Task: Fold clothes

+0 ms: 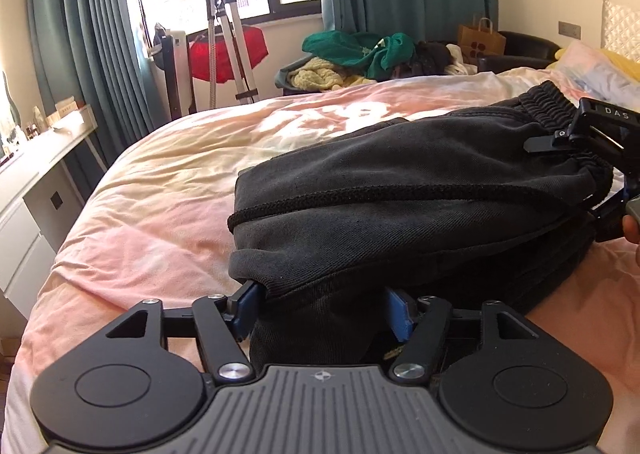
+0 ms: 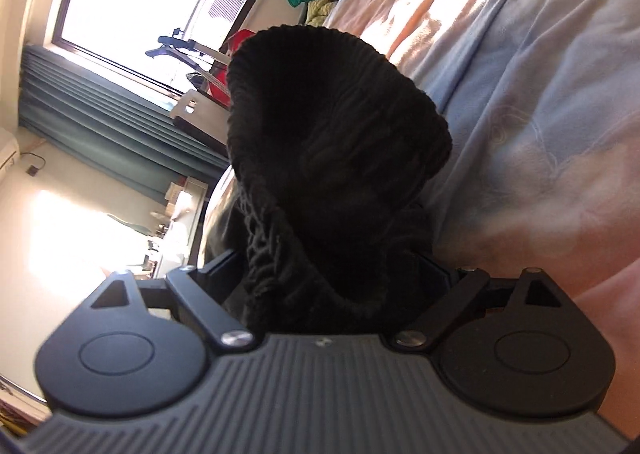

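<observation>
Both grippers grip my black trousers point(image 1: 400, 190) on the bed point(image 1: 160, 194) — left gripper point(image 1: 324, 314) fingers pinching a hem. Right gripper point(image 2: 336, 278) fingers clamp the elastic waistband point(image 2: 340, 114) — lifted.

The right tongs point(image 2: 332, 274) clamp a bunched black ribbed fabric garment point(image 2: 332, 142), which rises between the fingers and hides the tips. Beside it lies the bed's pale pink-and-blue sheet point(image 2: 540, 114), sunlit; teal curtains point(image 2: 100, 110) hang by the window.
</observation>
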The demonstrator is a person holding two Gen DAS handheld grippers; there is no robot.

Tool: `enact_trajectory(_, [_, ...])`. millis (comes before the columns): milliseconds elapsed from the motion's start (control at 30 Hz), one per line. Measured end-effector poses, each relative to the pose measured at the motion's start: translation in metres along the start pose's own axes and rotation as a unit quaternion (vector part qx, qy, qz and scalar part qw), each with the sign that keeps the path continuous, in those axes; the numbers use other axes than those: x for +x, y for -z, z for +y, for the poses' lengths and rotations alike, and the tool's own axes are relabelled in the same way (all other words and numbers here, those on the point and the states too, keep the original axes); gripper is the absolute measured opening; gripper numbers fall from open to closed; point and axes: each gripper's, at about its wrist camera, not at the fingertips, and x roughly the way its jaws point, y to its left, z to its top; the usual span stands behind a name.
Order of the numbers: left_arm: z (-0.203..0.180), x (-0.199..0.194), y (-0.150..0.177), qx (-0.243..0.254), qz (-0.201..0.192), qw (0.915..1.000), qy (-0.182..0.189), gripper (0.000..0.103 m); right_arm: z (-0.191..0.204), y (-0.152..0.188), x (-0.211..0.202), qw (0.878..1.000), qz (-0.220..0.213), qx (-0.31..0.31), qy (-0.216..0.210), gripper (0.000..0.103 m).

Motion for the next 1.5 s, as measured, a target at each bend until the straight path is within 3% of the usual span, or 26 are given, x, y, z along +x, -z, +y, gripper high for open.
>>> enact_trajectory(67, [0.012,-0.008,-0.007,-0.026,0.004,0.9991,0.033,0.083,0.002,0.003,0.000,1.000,0.000,-0.007,0.011,0.091])
enact_trajectory(167, [0.037,-0.025,-0.019,-0.064,-0.027,0.9931,0.095,0.088,0.006,0.006,-0.003,0.999,-0.003,-0.015,0.028,0.079])
enact_trajectory(267, [0.072,-0.014,-0.029,-0.155,-0.029,0.9810,0.113,0.103,0.008,0.009,-0.005,0.999,-0.007,-0.018,0.042,0.069])
enact_trajectory(333, [0.095,-0.005,-0.036,-0.215,-0.029,0.9682,0.125,0.103,0.011,0.011,-0.006,0.998,-0.009,-0.025,0.053,0.063])
enact_trajectory(433, [0.123,0.041,-0.034,-0.302,0.054,0.9396,0.152,0.102,0.015,0.012,-0.008,0.997,-0.010,-0.035,0.061,0.057])
enact_trajectory(500, [0.137,0.063,-0.027,-0.341,0.073,0.9234,0.161,0.101,0.014,0.012,-0.007,0.997,-0.012,-0.034,0.064,0.056])
enact_trajectory(767, [0.139,0.128,0.001,-0.378,0.138,0.8834,0.240,0.098,0.013,0.014,-0.006,0.997,-0.025,-0.032,0.067,0.056])
enact_trajectory(867, [0.128,0.130,0.006,-0.384,0.137,0.8799,0.244,0.098,0.012,0.014,-0.004,0.997,-0.029,-0.032,0.069,0.056])
enact_trajectory(933, [0.126,0.125,0.003,-0.377,0.130,0.8865,0.234,0.094,0.013,0.015,-0.004,0.996,-0.031,-0.034,0.073,0.056])
enact_trajectory(1167, [0.119,0.105,-0.008,-0.352,0.106,0.9080,0.201,0.055,0.031,0.016,-0.004,0.993,-0.037,-0.069,0.090,0.046])
enact_trajectory(1267, [0.116,0.097,-0.013,-0.341,0.096,0.9164,0.187,0.044,0.037,0.017,-0.008,0.992,-0.045,-0.078,0.088,0.043])
enact_trajectory(1500, [0.106,0.050,-0.028,-0.337,0.058,0.9240,0.172,0.038,0.049,0.018,-0.031,0.992,-0.061,-0.083,0.071,0.039])
